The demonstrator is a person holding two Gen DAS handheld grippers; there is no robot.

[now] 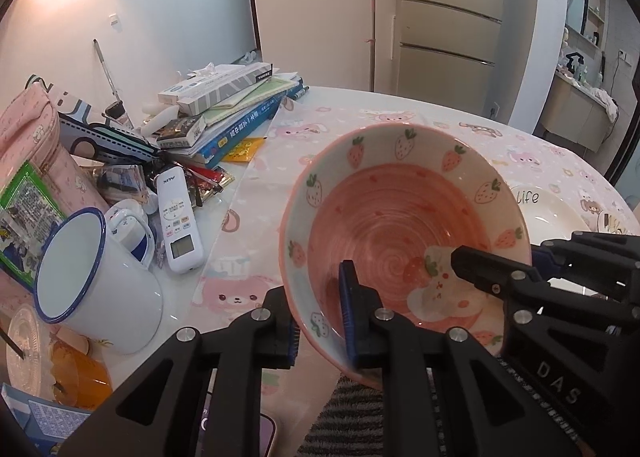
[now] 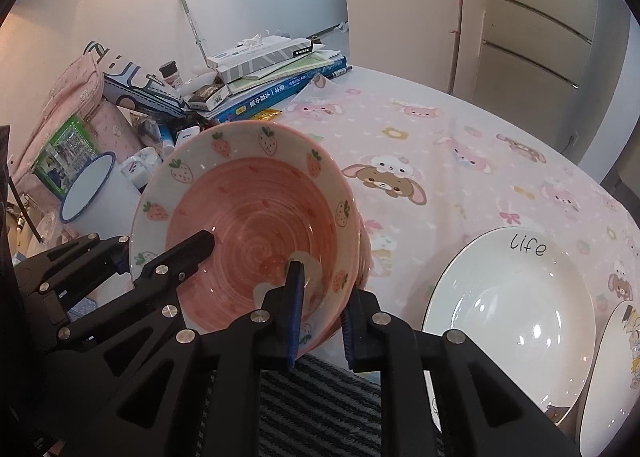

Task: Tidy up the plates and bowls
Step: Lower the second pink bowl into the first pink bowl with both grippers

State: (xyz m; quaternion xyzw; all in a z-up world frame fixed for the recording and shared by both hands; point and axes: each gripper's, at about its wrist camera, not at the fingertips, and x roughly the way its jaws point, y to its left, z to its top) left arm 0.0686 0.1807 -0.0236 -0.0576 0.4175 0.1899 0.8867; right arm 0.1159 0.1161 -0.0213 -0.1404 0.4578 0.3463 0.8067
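Observation:
A pink bowl with strawberries point(image 1: 400, 217) point(image 2: 248, 209) tilts toward me over the pink tablecloth. It rests in a second like bowl, whose rim point(image 2: 362, 253) peeks out on the right. My left gripper point(image 1: 320, 321) point(image 2: 166, 249) is shut on the bowl's near-left rim, one pad inside and one outside. My right gripper point(image 2: 320, 317) point(image 1: 496, 257) straddles the near-right rim. Its jaws stand slightly apart, with a thin gap at the outer pad. A white plate marked "life" point(image 2: 512, 309) point(image 1: 552, 213) lies to the right.
Another decorated plate point(image 2: 616, 357) shows at the right edge. On the left stand a white enamel mug point(image 1: 92, 273), a remote point(image 1: 176, 217), a stack of books and boxes point(image 1: 232, 117) and a pink bag point(image 1: 36, 145). Striped grey fabric point(image 2: 312, 397) lies below the grippers.

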